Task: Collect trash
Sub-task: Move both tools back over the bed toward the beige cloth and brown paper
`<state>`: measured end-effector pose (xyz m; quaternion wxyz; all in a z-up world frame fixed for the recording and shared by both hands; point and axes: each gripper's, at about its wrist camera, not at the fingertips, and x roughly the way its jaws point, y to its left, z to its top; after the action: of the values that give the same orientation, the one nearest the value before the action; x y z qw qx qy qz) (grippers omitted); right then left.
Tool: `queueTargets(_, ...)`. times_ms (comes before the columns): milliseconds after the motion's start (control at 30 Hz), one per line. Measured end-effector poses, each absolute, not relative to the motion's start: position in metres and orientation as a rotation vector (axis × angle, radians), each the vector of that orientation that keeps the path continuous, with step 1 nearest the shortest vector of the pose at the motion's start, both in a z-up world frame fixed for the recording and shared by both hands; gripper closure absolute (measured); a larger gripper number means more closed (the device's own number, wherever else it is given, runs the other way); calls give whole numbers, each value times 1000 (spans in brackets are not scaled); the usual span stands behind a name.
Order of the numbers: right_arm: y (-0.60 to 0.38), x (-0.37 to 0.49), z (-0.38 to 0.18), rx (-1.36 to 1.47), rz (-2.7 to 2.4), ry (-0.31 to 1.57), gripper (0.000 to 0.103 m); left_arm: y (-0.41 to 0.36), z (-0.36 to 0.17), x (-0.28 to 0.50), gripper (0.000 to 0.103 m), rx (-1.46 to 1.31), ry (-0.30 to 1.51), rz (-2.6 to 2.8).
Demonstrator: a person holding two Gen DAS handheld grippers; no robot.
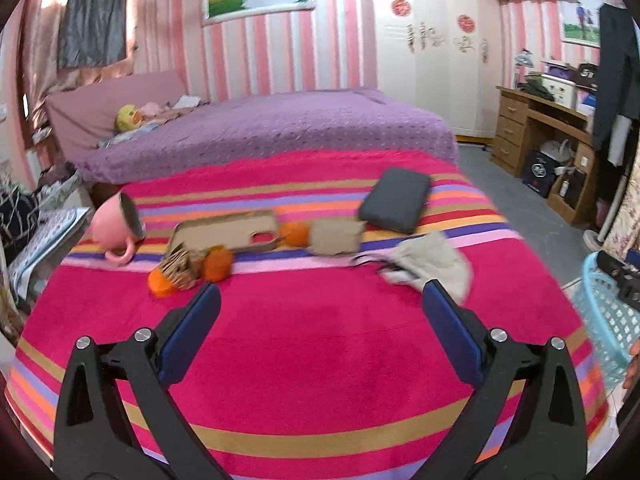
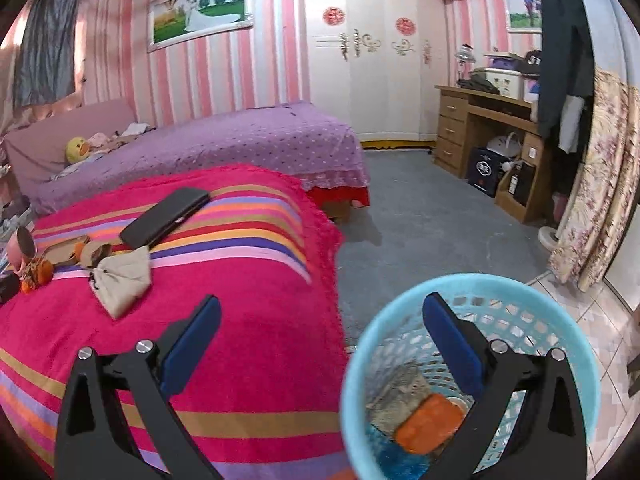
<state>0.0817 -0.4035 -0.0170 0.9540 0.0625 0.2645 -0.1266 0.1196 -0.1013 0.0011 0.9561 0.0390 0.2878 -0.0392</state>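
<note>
On the striped red blanket (image 1: 320, 340) lies trash: flat cardboard (image 1: 228, 234), a cardboard scrap (image 1: 336, 236), crumpled brown paper (image 1: 180, 268) and orange peels (image 1: 218, 264). My left gripper (image 1: 320, 300) is open and empty, a little short of them. My right gripper (image 2: 320, 312) is open and empty, its right finger over the light blue basket (image 2: 576, 344), which holds an orange piece (image 2: 430, 422) and grey paper (image 2: 400, 392). The trash also shows far left in the right wrist view (image 2: 38, 270).
A pink mug (image 1: 116, 224) lies tipped at the left. A dark case (image 1: 394, 200) and a beige cloth pouch (image 1: 434, 262) lie to the right. The basket (image 1: 608, 320) stands beside the bed's right edge. A purple bed (image 1: 280, 132) is behind, a desk (image 2: 480, 136) across the floor.
</note>
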Motion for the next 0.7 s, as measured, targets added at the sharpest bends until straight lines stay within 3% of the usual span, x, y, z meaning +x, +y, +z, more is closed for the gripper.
queueTargets(467,-331,123,1,44,-168,558,5,0,2,159,6,30,620,24)
queueTargets(700,-289,156,-19,19,-75,628,5,28,-5,171,6,39,643,73)
